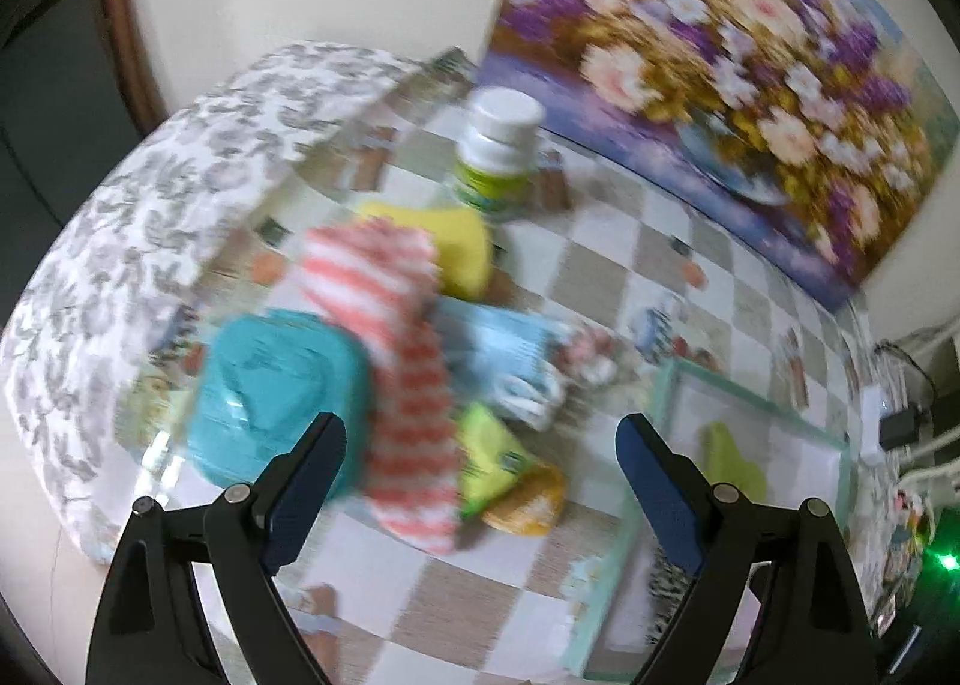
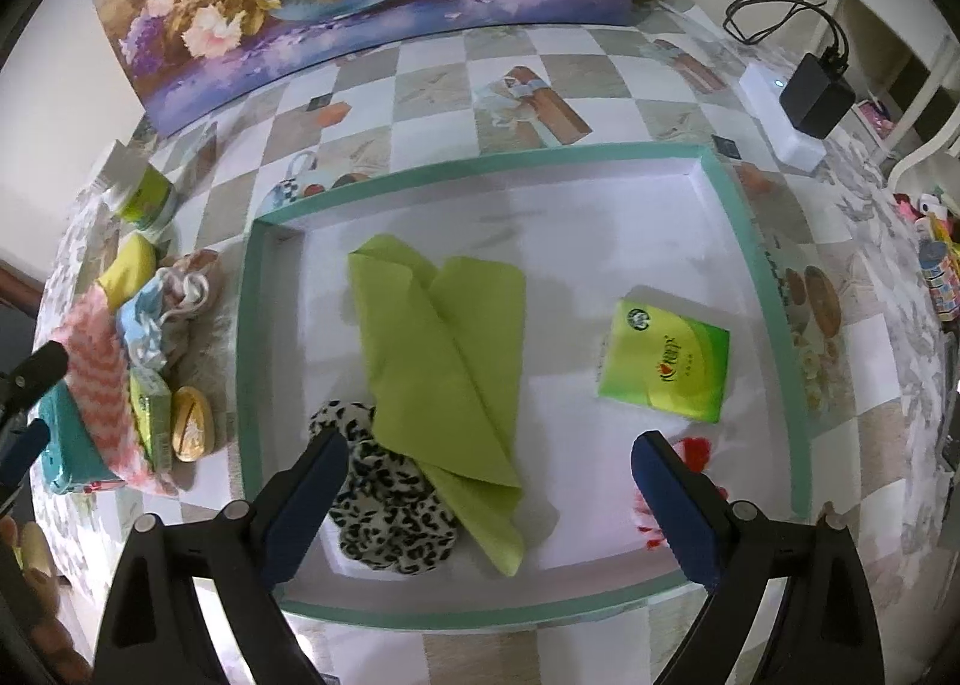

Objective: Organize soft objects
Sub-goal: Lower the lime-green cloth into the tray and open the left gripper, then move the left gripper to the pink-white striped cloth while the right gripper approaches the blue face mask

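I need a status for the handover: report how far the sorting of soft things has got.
Done: the green cloth, leopard-print piece and tissue pack lie in the tray. In hand: nothing; left gripper and right gripper are both open. Left: the striped cloth, blue cloth and yellow sponge beside the tray.

a checkered tabletop (image 2: 576, 84) carries a teal-rimmed tray (image 2: 738, 241) at centre, a heap of soft things (image 2: 114, 379) left, a bottle (image 2: 144, 199) far left, a white box (image 2: 780, 126) far right.
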Demonstrator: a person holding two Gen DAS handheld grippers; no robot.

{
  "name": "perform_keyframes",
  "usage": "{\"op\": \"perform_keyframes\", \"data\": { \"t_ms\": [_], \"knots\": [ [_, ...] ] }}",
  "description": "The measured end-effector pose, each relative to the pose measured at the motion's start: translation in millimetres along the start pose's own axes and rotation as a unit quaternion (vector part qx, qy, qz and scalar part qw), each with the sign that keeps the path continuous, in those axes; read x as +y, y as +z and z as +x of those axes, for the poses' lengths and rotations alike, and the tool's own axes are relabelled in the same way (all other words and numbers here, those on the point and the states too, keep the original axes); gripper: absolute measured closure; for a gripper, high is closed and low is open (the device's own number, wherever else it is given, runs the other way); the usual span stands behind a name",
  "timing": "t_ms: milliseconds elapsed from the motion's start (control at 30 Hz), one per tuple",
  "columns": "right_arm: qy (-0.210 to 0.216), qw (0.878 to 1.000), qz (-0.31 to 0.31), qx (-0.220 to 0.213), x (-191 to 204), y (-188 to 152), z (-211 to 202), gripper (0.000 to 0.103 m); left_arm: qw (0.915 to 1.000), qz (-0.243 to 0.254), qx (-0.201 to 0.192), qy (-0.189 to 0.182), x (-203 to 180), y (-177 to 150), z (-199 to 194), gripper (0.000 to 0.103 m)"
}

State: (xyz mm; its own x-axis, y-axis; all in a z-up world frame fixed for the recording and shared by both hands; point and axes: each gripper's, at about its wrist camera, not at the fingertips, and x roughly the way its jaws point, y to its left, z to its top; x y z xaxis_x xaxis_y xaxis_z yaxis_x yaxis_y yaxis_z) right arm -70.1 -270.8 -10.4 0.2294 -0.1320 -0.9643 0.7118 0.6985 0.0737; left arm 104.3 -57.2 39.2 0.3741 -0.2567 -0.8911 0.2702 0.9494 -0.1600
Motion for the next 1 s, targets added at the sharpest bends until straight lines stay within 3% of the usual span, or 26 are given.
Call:
{"op": "perform_keyframes", "data": {
  "t_ms": [233, 500, 867, 1000],
  "knots": [
    [0.008, 1.000, -0.016, -0.011, 17, -2, -6, 0.006, 0.9977, -0.056, -0.011, 0.037, 58, 20, -9, 0.011],
    [0.029, 0.998, -0.038, -0.028, 46, -3, -13, 0.006, 0.9925, -0.112, 0.004, 0.047, 106, 29, -4, 0.011],
    [0.077, 0.993, -0.081, -0.045, 113, 2, -11, 0.006, 0.9944, -0.104, 0.003, 0.020, 112, 40, 4, 0.011],
    [0.086, 0.990, -0.098, -0.047, 135, 7, -7, 0.006, 0.9956, -0.090, 0.025, 0.000, 104, 44, 17, 0.011]
  ]
}}
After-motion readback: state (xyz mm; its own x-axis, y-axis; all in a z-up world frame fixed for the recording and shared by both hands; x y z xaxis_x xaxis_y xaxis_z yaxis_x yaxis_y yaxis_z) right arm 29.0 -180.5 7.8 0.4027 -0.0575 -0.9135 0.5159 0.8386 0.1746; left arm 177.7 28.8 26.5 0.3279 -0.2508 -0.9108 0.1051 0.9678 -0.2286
